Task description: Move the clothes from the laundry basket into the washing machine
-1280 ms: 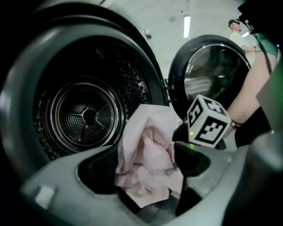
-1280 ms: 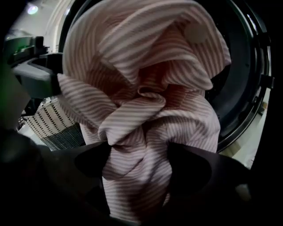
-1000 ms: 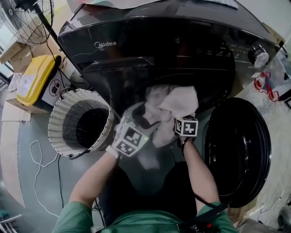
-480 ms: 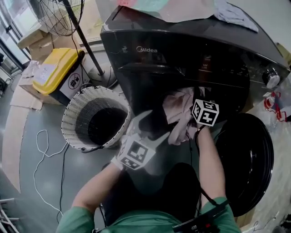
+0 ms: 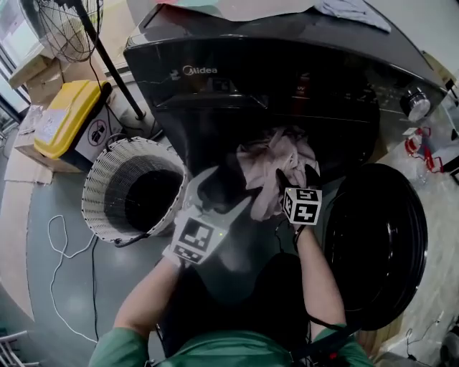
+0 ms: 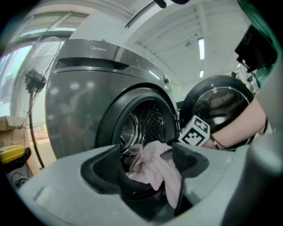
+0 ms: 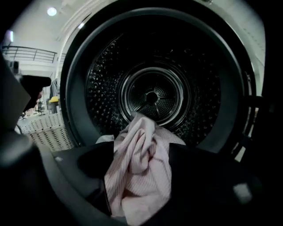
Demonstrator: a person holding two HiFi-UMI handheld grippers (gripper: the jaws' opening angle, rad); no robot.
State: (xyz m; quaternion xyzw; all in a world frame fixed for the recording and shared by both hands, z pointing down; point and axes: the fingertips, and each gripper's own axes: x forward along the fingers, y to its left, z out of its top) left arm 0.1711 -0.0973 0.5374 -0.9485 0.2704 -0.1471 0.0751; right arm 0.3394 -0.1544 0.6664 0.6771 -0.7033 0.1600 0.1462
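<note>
The jaws of the right claw [image 7: 141, 156] have just been opening — pink cloth [image 7: 132, 185] bunched between them, washer drum [image 7: 152, 95] beyond.

- The right tongs [image 7: 141, 165] have just been opening, and the pink cloth [image 5: 276, 161] now lies loose between their jaws.
- The cloth, spread flat a second ago, is now bunched up at the washing machine's [image 5: 237, 79] drum mouth.

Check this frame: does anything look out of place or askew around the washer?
Nothing damaged or spilled. The pink garment hangs bunched at the door opening of the washing machine, not yet inside the drum; loose cloth lies on its top.
</note>
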